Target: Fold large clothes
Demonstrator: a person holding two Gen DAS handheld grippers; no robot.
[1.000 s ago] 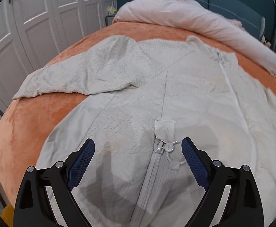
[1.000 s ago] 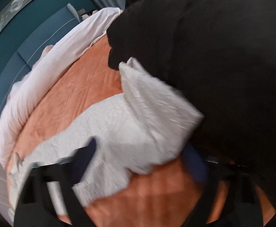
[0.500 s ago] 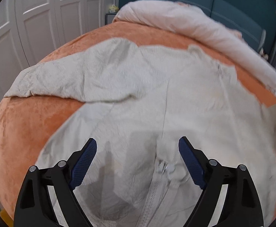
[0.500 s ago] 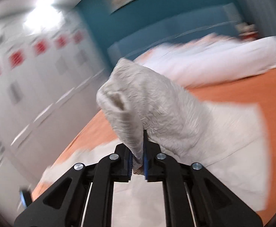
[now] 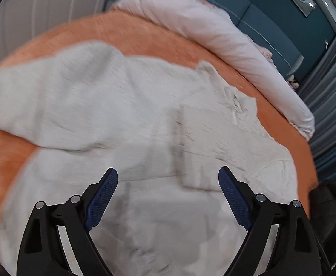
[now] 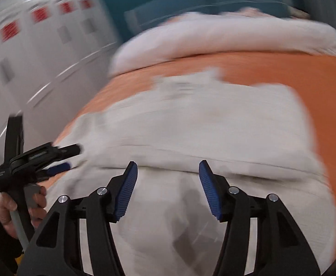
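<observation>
I have the pale jacket (image 5: 145, 119) lying spread on the orange bed (image 5: 149, 36), one sleeve (image 5: 209, 142) folded across its body. Both tools hover empty: left hand-held gripper (image 5: 168, 195) spread wide, right hand-held gripper (image 6: 168, 188) spread too. I judge I'm between folds; next I'd pinch the outstretched left sleeve (image 5: 30, 101) and carry it inward.

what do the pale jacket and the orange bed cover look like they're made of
The jacket looks like a thin woven or crinkled synthetic fabric with a matte off-white finish: it lies limp in soft creases. Blur hides the weave. The orange bed cover seems a soft, plush, velvety textile: a faintly mottled nap without shine, though that is a guess.
</observation>
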